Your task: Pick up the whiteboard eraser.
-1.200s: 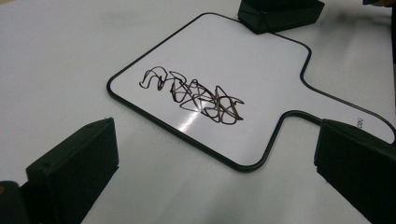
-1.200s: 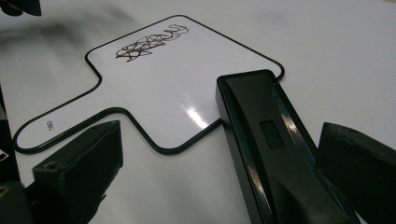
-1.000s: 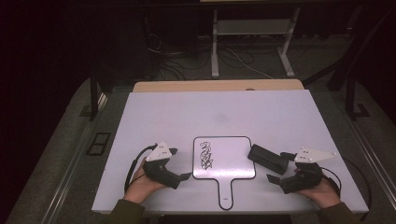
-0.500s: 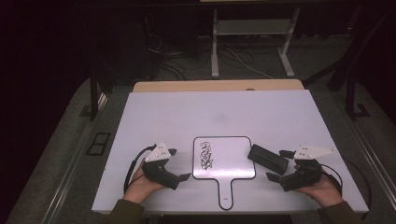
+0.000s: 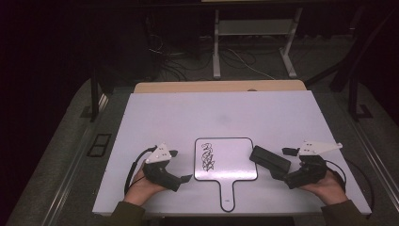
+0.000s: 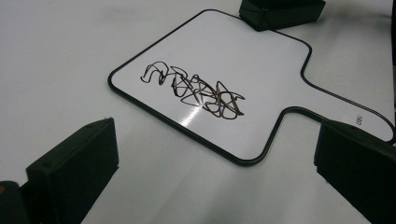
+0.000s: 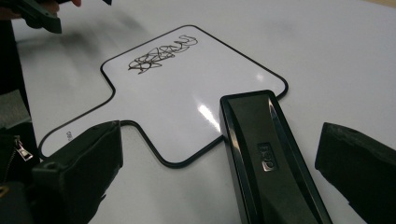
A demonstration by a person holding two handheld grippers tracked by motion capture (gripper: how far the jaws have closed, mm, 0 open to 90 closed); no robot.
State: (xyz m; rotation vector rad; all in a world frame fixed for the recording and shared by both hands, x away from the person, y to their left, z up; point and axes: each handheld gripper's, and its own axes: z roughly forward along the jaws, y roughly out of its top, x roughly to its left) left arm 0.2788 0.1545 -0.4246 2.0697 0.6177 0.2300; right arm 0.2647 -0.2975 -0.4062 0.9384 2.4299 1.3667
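A paddle-shaped whiteboard (image 5: pixel 230 162) with a black rim lies flat near the table's front edge, its handle toward me. A dark scribble (image 5: pixel 207 157) covers its left part. A black eraser (image 5: pixel 269 161) lies at the board's right edge and overlaps its corner. My left gripper (image 5: pixel 179 165) stands open just left of the board, apart from it, nothing between its jaws. My right gripper (image 5: pixel 282 165) is open with the eraser's near end between its jaws. The right gripper view has the eraser (image 7: pixel 266 154) between the two jaws, untouched by either. In the left gripper view the scribble (image 6: pixel 194 91) lies ahead.
The white table top (image 5: pixel 211 113) stretches far beyond the board. A wooden strip (image 5: pixel 221 86) runs along its far edge. Behind it are metal stand legs (image 5: pixel 216 47) and cables on a dark floor. The left hand's gripper (image 7: pixel 32 14) shows far off in the right gripper view.
Both grippers have shifted only slightly. The whiteboard and the eraser lie where they were.
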